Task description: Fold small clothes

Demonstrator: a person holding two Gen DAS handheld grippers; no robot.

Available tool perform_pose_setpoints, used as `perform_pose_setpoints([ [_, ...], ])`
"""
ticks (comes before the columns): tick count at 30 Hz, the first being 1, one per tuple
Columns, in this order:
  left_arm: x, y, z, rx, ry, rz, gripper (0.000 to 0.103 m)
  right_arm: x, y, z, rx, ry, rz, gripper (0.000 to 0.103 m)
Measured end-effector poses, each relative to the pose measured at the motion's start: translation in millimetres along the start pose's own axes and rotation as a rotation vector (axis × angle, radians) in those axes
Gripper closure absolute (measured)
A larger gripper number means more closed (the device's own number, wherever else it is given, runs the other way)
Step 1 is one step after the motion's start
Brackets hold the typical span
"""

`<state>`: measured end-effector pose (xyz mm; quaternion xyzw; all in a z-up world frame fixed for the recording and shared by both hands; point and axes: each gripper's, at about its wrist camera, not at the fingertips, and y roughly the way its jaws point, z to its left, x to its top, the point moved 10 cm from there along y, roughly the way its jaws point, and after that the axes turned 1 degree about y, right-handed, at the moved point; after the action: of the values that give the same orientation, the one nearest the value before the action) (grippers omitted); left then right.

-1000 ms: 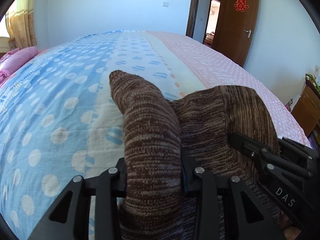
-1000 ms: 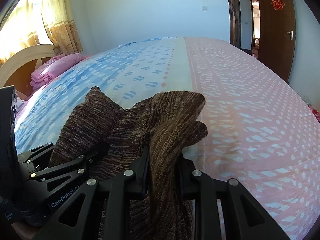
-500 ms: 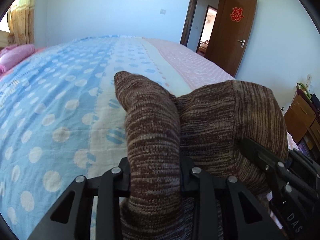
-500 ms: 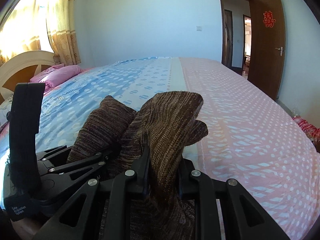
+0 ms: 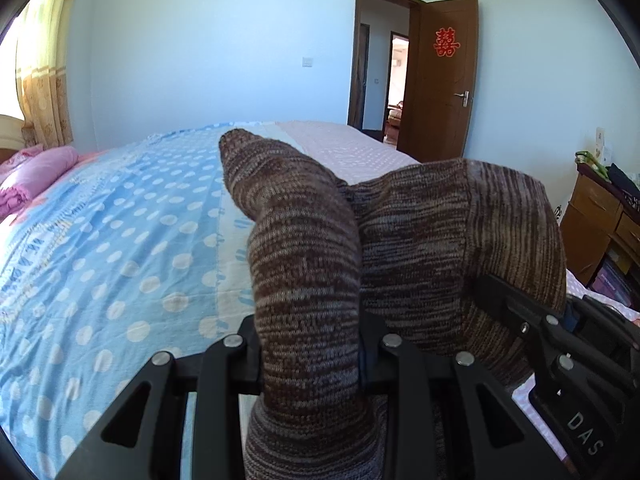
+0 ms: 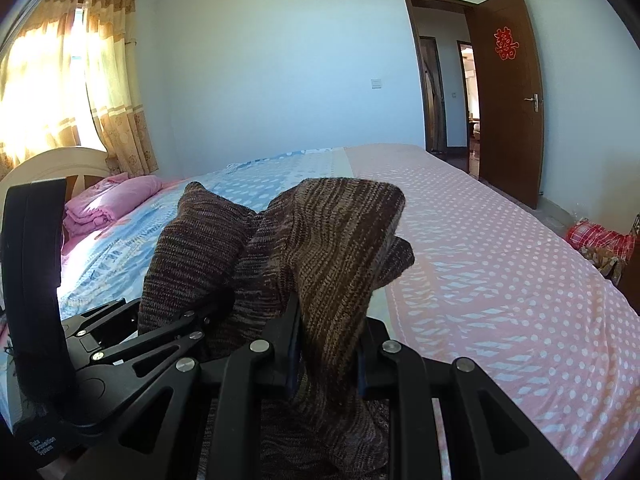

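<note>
A brown marled knit garment is held up between both grippers above the bed. My left gripper is shut on one bunched corner of it, which sticks up past the fingers. My right gripper is shut on another corner of the knit garment. The two grippers are close side by side: the right one shows at the right of the left wrist view, the left one at the lower left of the right wrist view. The cloth hides the fingertips.
The bed has a blue, cream and pink dotted sheet. Folded pink bedding lies by the headboard at the left. An open brown door is at the right. A wooden cabinet stands at the far right.
Both grippers have lifted and tilted upward with the knit garment; more wall and door show and the bed sits lower in both views. The grips have not changed.
</note>
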<state>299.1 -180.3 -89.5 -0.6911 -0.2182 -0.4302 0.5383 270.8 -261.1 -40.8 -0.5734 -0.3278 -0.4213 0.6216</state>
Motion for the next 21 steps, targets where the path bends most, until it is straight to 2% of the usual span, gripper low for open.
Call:
perform_pose_setpoints([
  [11, -1.1, -51.2, -18.6, -0.083, 0.019, -0.013, 0.071, -0.1, -75.7, -5.2, -0.037, 0.054, -0.064, 0.082],
  [21, -20.7, -82.5, -34.3, -0.124, 0.053, 0.0, 0.071, -15.8, -118.6, -14.0, -0.058, 0.092, -0.057, 0.082],
])
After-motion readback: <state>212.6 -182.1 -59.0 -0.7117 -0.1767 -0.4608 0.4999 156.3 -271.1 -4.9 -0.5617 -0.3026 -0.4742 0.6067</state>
